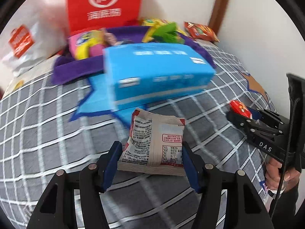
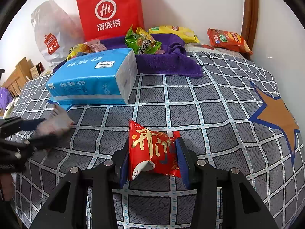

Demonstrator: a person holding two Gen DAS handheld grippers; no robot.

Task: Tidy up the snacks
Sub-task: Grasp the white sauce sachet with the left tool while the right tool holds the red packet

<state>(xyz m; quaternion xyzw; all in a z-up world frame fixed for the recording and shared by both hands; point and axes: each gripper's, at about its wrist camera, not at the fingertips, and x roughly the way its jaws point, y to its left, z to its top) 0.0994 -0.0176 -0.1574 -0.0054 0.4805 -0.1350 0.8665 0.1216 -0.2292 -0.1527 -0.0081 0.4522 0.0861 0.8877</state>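
Two wrist fisheyes, each sitting just behind its gripper's fingers, angled steeply down and forward over a grey checked cover (image 2: 190,99), close to it. Left view looks past the left gripper (image 1: 151,159); right view past the right gripper (image 2: 152,158). Both face the far wall and share the blue tissue pack (image 1: 160,70) (image 2: 91,76), red paper bag (image 1: 103,2) (image 2: 110,11) and purple cloth (image 1: 76,70) (image 2: 167,63). Each catches the other gripper at its edge.

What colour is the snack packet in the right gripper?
Red with gold lettering: the snack packet shows best in the right wrist view, between the right gripper's pads.
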